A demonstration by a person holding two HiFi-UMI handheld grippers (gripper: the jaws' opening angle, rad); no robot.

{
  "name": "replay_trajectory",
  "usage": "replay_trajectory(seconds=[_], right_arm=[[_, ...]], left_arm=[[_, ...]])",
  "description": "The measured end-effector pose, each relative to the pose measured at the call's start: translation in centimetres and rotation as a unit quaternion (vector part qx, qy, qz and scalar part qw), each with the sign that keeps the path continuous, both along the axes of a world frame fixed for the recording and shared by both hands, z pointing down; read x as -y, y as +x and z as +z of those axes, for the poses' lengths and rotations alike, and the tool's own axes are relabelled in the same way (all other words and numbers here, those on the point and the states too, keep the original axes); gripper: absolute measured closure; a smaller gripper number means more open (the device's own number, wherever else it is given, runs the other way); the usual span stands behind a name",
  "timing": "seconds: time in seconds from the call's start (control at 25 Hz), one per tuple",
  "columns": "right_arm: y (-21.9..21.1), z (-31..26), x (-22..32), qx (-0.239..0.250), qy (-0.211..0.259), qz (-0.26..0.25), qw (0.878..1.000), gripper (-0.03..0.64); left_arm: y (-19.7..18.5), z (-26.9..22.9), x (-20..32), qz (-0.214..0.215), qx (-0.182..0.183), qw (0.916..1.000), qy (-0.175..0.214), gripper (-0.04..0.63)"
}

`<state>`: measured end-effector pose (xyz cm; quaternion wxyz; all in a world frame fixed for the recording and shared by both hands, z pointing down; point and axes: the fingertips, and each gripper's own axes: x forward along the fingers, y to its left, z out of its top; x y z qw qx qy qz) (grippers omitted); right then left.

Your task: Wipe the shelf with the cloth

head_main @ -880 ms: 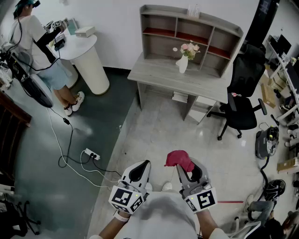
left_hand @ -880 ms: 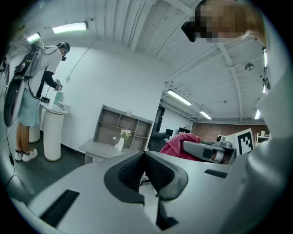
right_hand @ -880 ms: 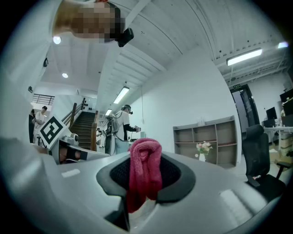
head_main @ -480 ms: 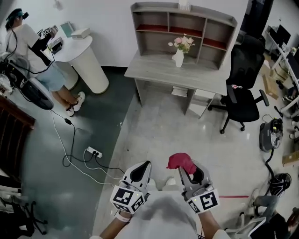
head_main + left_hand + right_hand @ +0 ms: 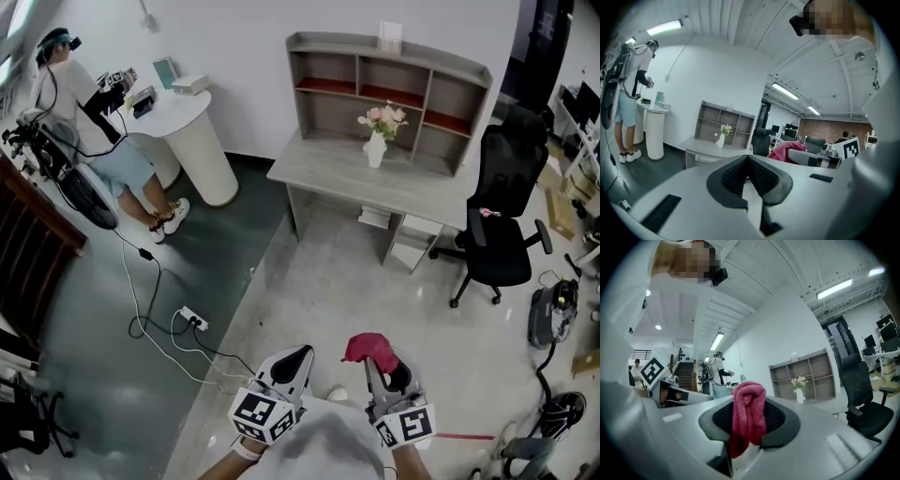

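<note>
The grey shelf unit (image 5: 389,89) with red-lined compartments stands on a grey desk (image 5: 375,169) against the far wall, well ahead of me. It also shows small in the left gripper view as the shelf (image 5: 725,123) and in the right gripper view as the shelf (image 5: 806,372). My right gripper (image 5: 380,361) is shut on a bunched red cloth (image 5: 368,349), which stands up between the jaws as the cloth (image 5: 748,416). My left gripper (image 5: 286,364) is shut with nothing in it, held low beside the right one.
A white vase of pink flowers (image 5: 378,139) stands on the desk. A black office chair (image 5: 497,230) is right of the desk. A person (image 5: 94,122) stands at a white round pedestal table (image 5: 192,131) on the left. A power strip with cables (image 5: 192,321) lies on the floor.
The view has shifted, so the desk and shelf sit slightly more to the right and lower. Both grippers stay low in front of me, the cloth still held.
</note>
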<state>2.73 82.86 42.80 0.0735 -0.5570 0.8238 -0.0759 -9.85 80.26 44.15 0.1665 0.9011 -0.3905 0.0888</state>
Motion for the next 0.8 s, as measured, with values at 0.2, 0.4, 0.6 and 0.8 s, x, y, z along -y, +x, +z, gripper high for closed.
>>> replay_trajectory(seconds=[0.2, 0.4, 0.6, 0.8], right_arm=[[0.4, 0.3, 1.8, -0.004, -0.005, -0.012, 1.0, 0.494], [0.5, 0.8, 5.3, 0.006, -0.015, -0.01, 1.0, 0.494], [-0.1, 1.5, 10.6, 0.006, -0.032, -0.005, 0.999, 0.494], [-2.4, 1.0, 17.4, -0.016, -0.039, -0.014, 0.999, 0.494]], left_arm=[[0.1, 0.0, 1.8, -0.011, 0.003, 0.9999, -0.001, 0.589], [0.1, 0.9, 5.5, -0.015, -0.003, 0.9998, -0.015, 0.589], [-0.1, 1.5, 11.2, -0.009, -0.015, 0.9996, -0.022, 0.589], [-1.8, 0.7, 18.8, -0.011, -0.022, 0.9996, -0.017, 0.589]])
